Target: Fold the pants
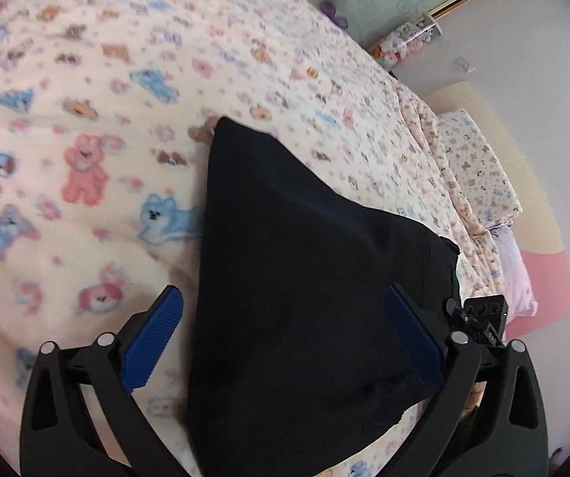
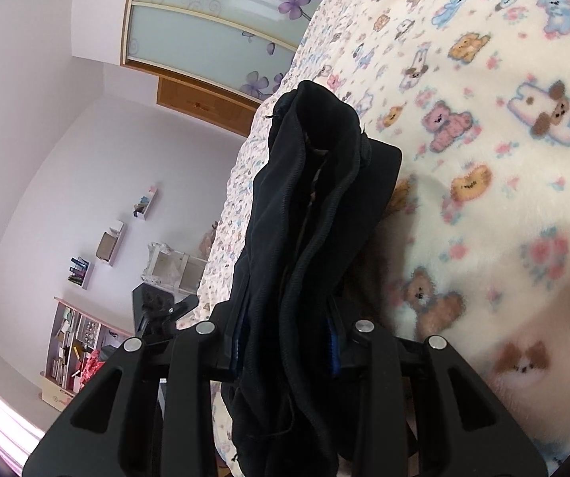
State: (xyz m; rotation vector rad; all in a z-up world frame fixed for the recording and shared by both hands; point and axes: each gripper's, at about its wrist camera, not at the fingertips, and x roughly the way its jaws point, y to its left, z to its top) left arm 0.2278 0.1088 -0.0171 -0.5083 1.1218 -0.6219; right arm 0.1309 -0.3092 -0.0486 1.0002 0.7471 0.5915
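The black pants (image 1: pixel 305 278) lie folded on the bed's animal-print blanket (image 1: pixel 86 159), near the edge that runs toward the pillow (image 1: pixel 472 167). The left tongs (image 1: pixel 281 318) stand spread wide above the pants, blue pads (image 1: pixel 154 338) either side of the cloth and not pressing it. The right tongs (image 2: pixel 285 342) are clenched on a thick bunch of the pants' layered edges, which rises between the jaws above the blanket, with a wardrobe door (image 2: pixel 213 31) beyond the bed.
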